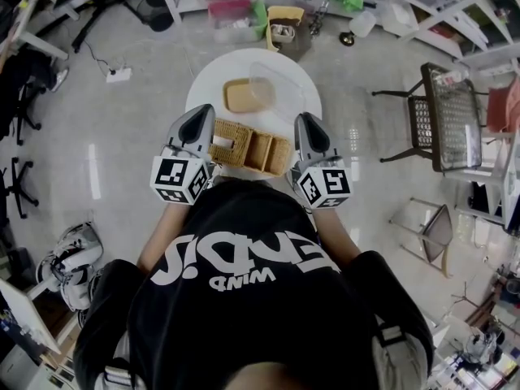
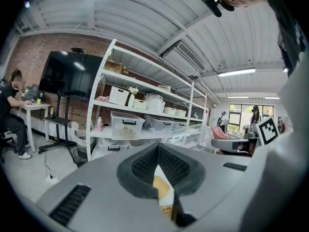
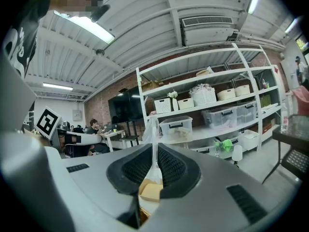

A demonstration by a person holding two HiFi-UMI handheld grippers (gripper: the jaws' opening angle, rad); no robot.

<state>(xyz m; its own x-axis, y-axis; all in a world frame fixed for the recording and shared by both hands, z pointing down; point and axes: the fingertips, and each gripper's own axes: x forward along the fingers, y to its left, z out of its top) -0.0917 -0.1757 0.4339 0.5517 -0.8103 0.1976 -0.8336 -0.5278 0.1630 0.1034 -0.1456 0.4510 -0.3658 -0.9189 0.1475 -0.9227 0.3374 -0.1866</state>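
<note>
Both grippers are held close to the person's chest, pointing out over a round white table (image 1: 210, 73). My left gripper (image 1: 201, 114) is shut and empty, its tip over the left end of a wicker basket (image 1: 249, 149) with compartments. My right gripper (image 1: 306, 120) is also shut and empty, just past the basket's right end. Beyond the basket lie a tan tray (image 1: 240, 97) and a clear plastic box (image 1: 275, 88). In the left gripper view the left gripper (image 2: 157, 149) has its pads together, with the clear plastic box (image 2: 193, 135) beyond. In the right gripper view the right gripper (image 3: 154, 151) is likewise closed.
A mesh metal chair (image 1: 449, 119) stands to the right of the table. Storage bins (image 1: 236, 19) and shelving (image 2: 130, 115) line the far side. A power strip (image 1: 119, 75) lies on the floor at left, shoes (image 1: 69, 266) nearer. A person sits at a desk (image 2: 9, 115).
</note>
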